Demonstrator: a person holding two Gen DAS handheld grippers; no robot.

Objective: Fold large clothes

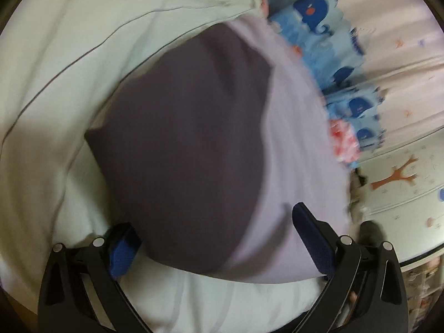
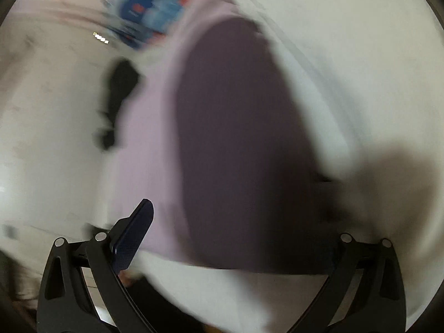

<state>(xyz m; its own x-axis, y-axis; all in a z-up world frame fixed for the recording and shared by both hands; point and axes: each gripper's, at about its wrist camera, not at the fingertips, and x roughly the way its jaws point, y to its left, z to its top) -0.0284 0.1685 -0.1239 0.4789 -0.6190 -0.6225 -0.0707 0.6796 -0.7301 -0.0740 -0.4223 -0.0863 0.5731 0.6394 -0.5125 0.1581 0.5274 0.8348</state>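
A large folded garment [image 1: 194,138], dark purple with a pale lilac band along its right side, lies on white bedding [image 1: 55,83]. My left gripper [image 1: 219,244] is open wide, and its blue-padded fingers [image 1: 125,249] stand on either side of the garment's near edge. In the blurred right wrist view the same garment [image 2: 236,138] fills the middle. My right gripper [image 2: 236,247] is open too. Its left finger stands at the lilac edge, while its right finger is lost in the dark cloth and shadow.
A blue whale-print cloth [image 1: 327,44] lies bunched beyond the garment, against a pale patterned curtain [image 1: 402,41]. White furniture with a tree motif [image 1: 396,177] stands at the right. A black item [image 2: 119,97] lies to the garment's left on the bedding.
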